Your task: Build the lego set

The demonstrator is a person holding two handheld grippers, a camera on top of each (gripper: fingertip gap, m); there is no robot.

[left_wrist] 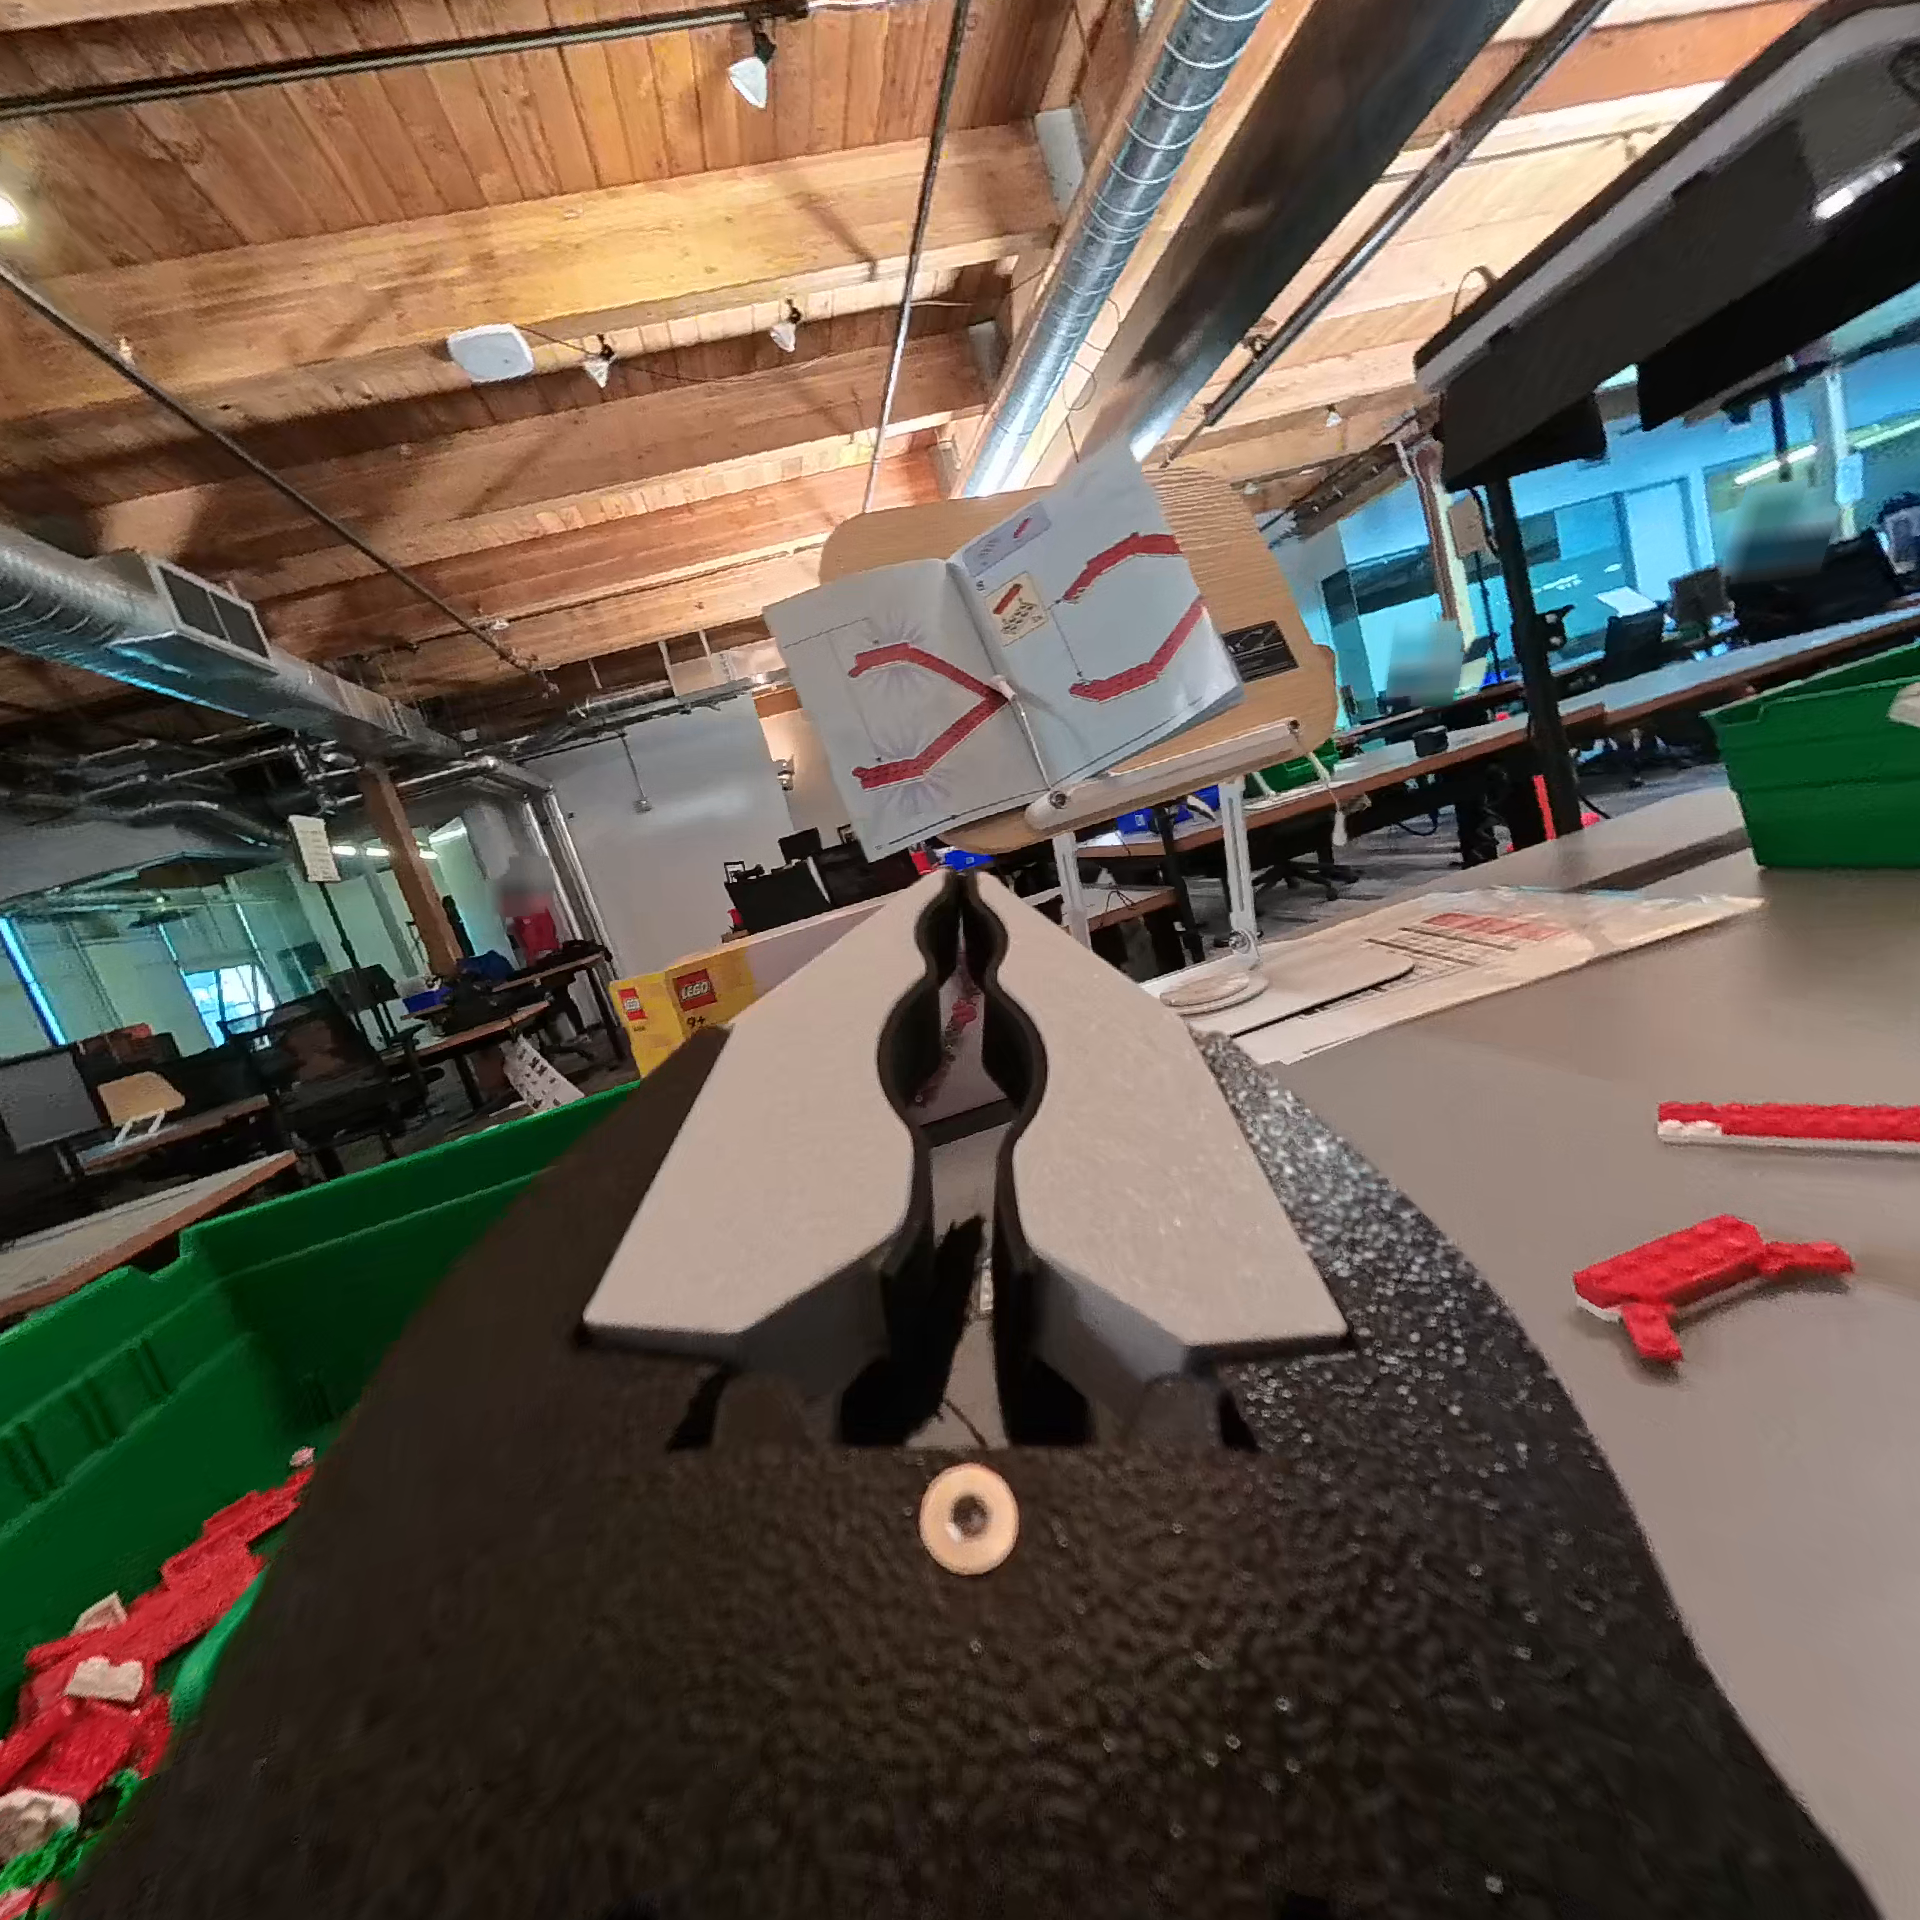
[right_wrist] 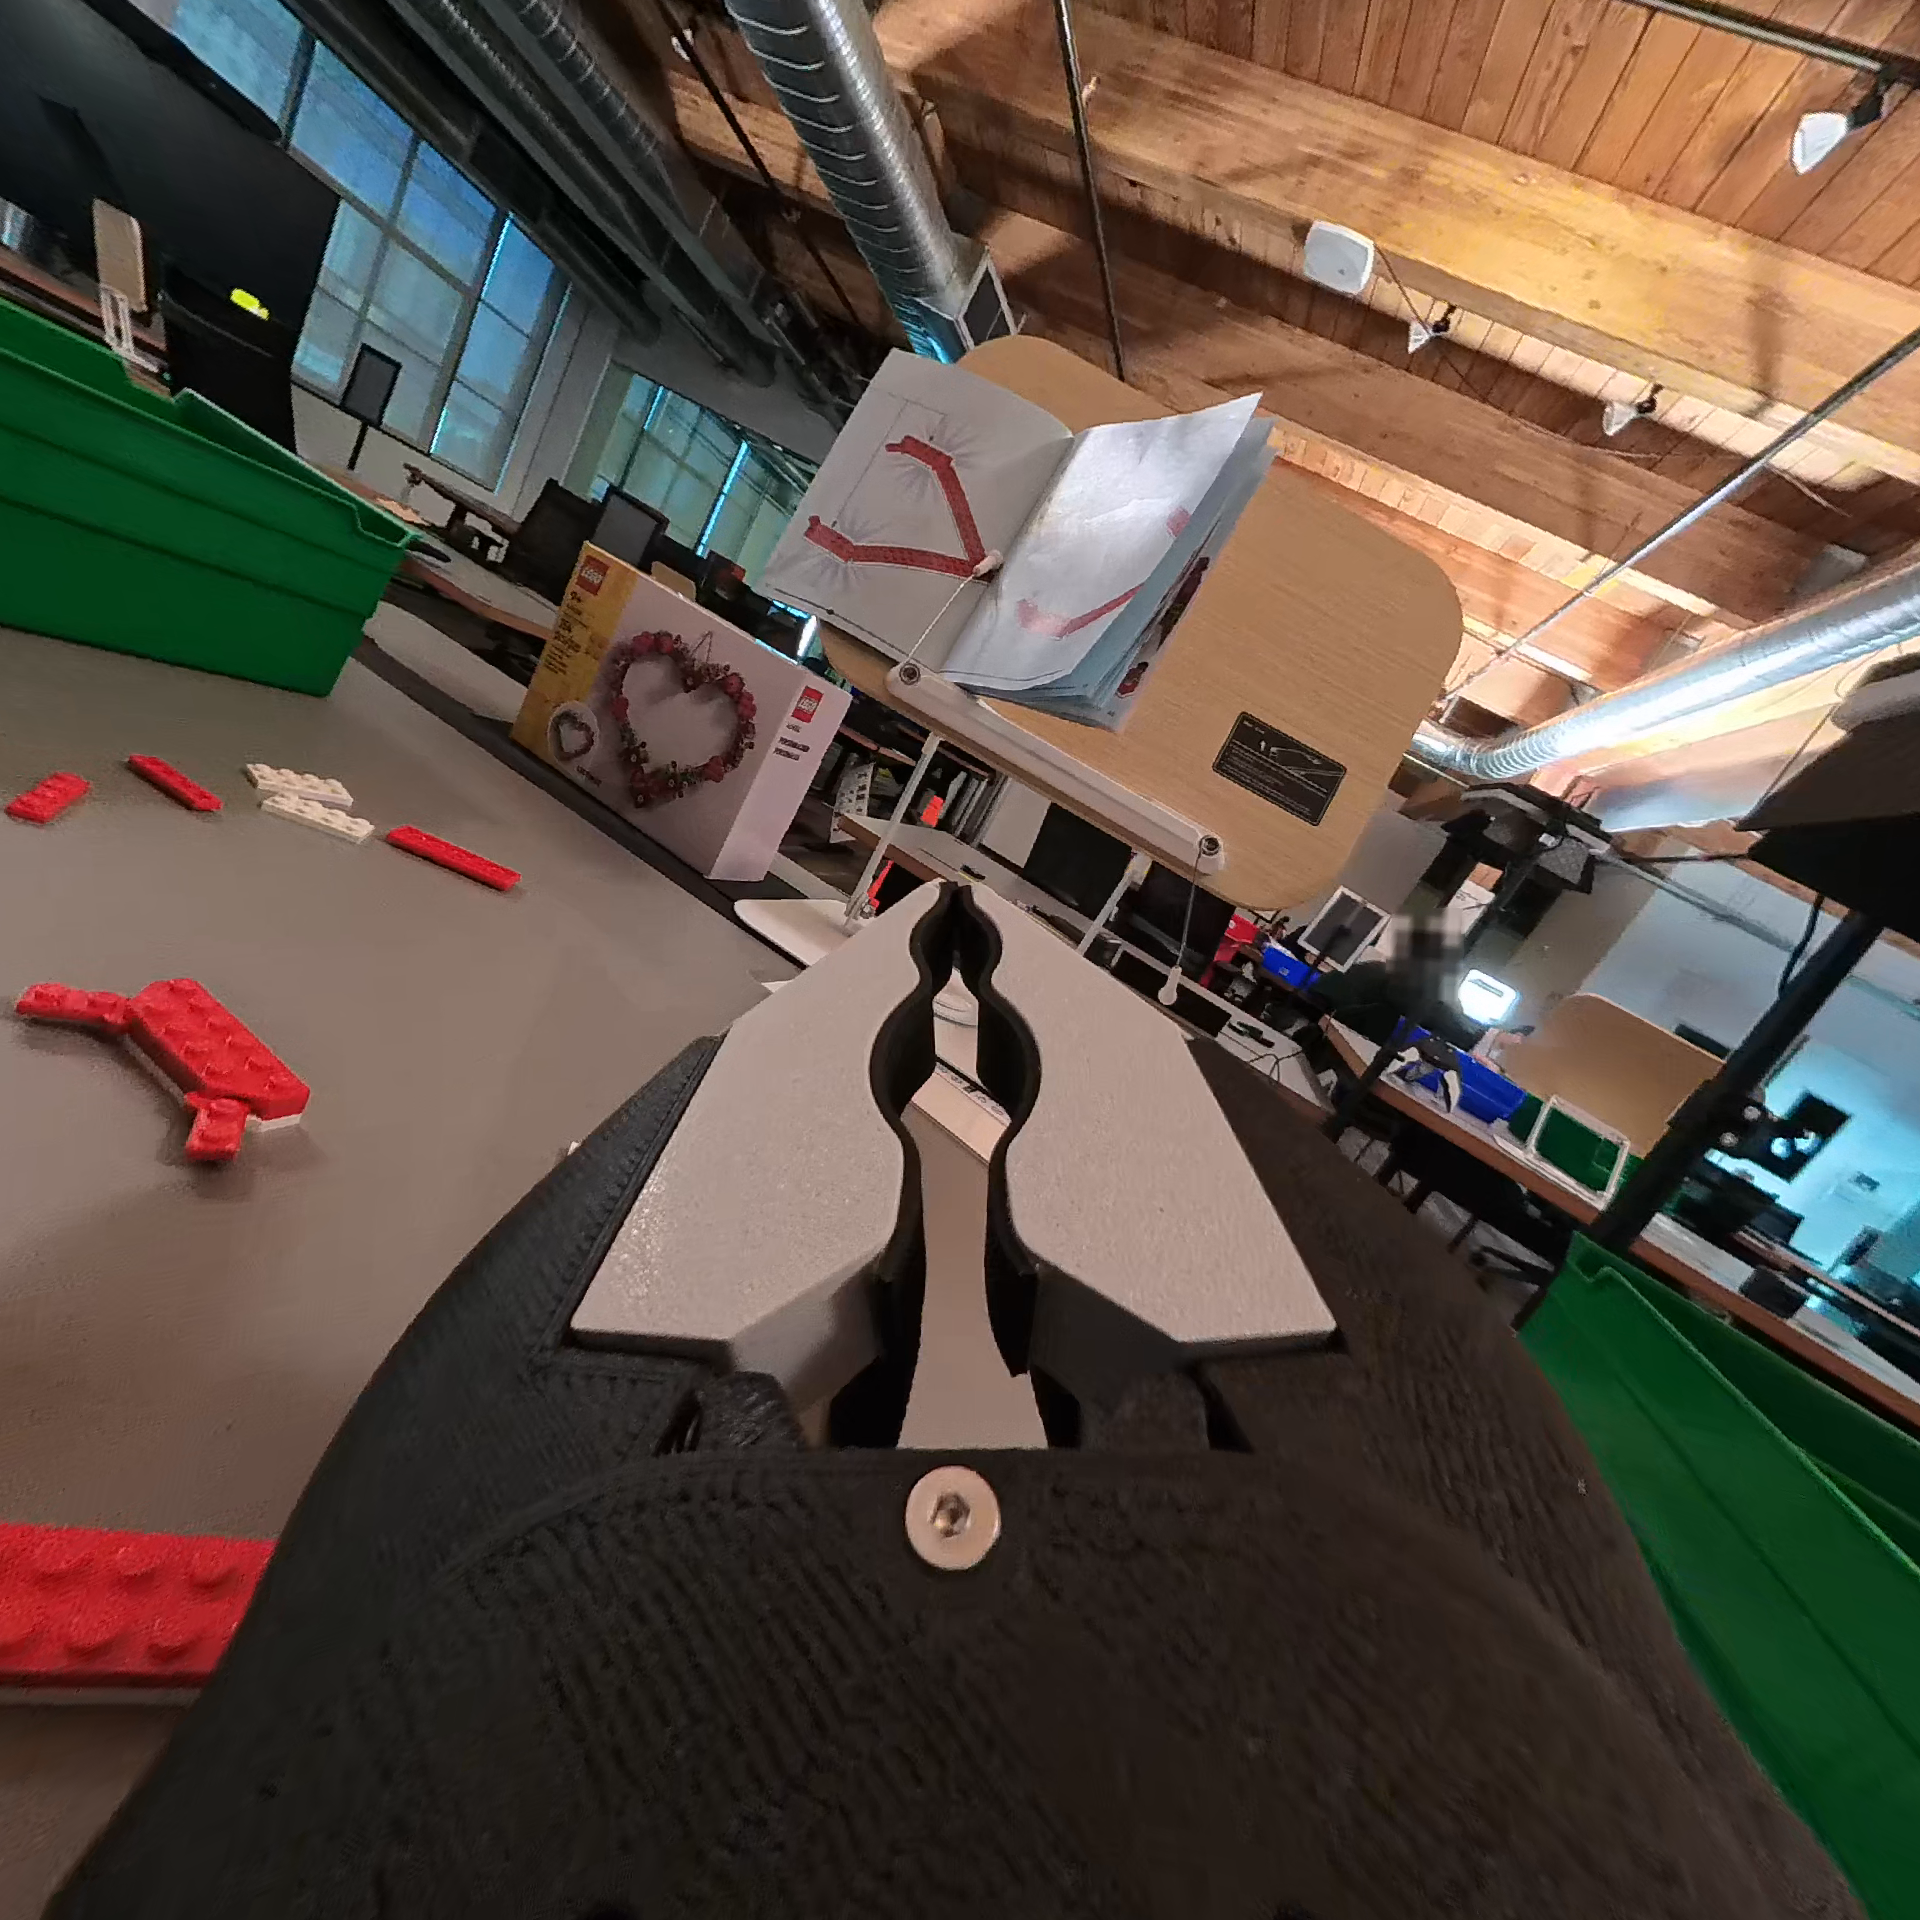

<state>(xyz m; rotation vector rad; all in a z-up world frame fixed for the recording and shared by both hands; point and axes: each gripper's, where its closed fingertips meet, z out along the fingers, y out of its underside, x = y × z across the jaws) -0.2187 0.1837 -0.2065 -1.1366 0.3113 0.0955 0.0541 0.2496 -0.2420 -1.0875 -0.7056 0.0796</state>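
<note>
Lego pieces lie at nine o'clock on the tabletop; both grippers, left and right, pressed together, empty. Check booklet, then spread before grasping.

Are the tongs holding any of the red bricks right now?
No. Both the left tongs and the right tongs are shut with nothing between them. The red brick piece lies by itself on the table.
</note>
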